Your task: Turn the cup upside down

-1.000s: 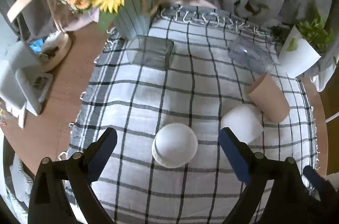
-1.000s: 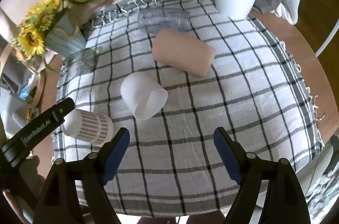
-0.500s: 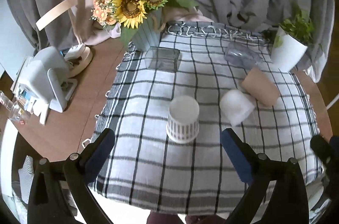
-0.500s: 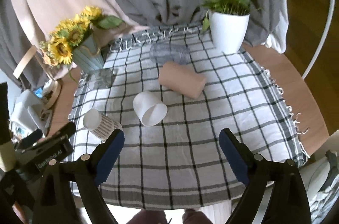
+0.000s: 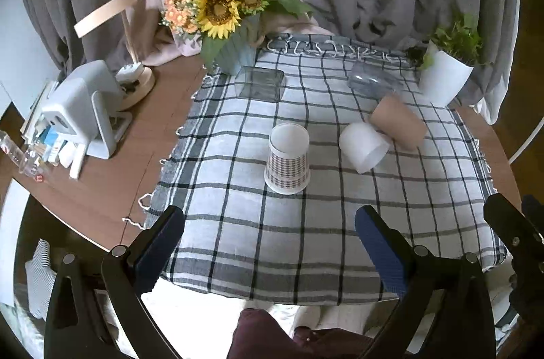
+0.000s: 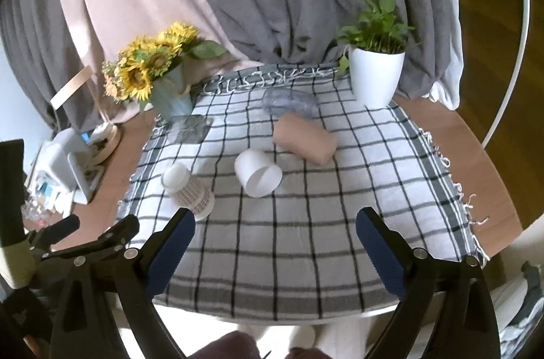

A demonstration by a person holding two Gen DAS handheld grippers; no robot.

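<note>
A white paper cup with a brown checked band (image 5: 288,160) stands upside down on the checked cloth (image 5: 238,223); it also shows in the right wrist view (image 6: 188,189). A plain white cup (image 5: 363,146) (image 6: 258,172) lies on its side to its right. A tan cup (image 5: 397,122) (image 6: 304,139) lies on its side behind that. A clear plastic cup (image 5: 372,83) (image 6: 289,102) lies at the back. My left gripper (image 5: 270,243) is open and empty, back over the near table edge. My right gripper (image 6: 275,243) is open and empty, also near the front edge.
A sunflower vase (image 5: 234,53) stands at the back left with a clear square container (image 5: 260,83) before it. A white plant pot (image 5: 442,80) stands at the back right. A grey device (image 5: 85,110) and clutter sit on the wooden table (image 5: 102,189) left.
Both grippers have pulled back and up from the cups toward the near table edge. The checked cup stays upside down where it stood.
</note>
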